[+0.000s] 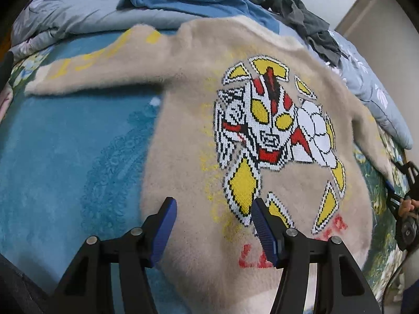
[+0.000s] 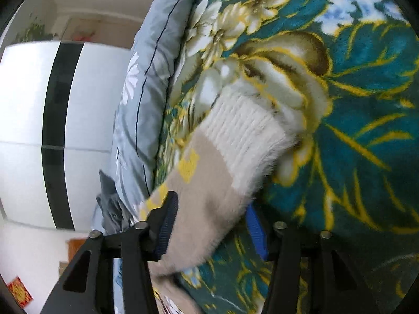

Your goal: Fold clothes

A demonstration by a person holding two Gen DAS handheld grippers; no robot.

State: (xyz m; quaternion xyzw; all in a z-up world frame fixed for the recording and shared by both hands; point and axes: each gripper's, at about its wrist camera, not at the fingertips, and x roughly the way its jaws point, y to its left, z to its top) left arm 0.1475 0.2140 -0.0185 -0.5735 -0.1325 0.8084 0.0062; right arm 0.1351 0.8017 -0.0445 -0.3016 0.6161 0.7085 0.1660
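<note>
A beige fluffy sweater [image 1: 188, 120] with a red, white and yellow cartoon hero print lies flat on the bed, sleeves spread left and right. My left gripper [image 1: 213, 209] is open, hovering just over the sweater's lower hem area. In the right wrist view, the sweater's right sleeve [image 2: 209, 191] with its white ribbed cuff [image 2: 246, 133] runs between the fingers of my right gripper [image 2: 212, 209]. The jaws stand wide apart around the sleeve; the left pad touches it, the right blue pad [image 2: 255, 227] is apart. The right gripper also shows in the left wrist view [image 1: 400, 191] at the sleeve end.
The sweater rests on a teal floral blanket [image 1: 65, 157] [image 2: 366, 104]. A blue garment [image 1: 183, 0] and a dark grey garment [image 1: 301, 13] lie piled at the back on a grey floral quilt [image 1: 78, 7] [image 2: 146, 78]. A white wardrobe [image 2: 26, 117] stands beyond the bed.
</note>
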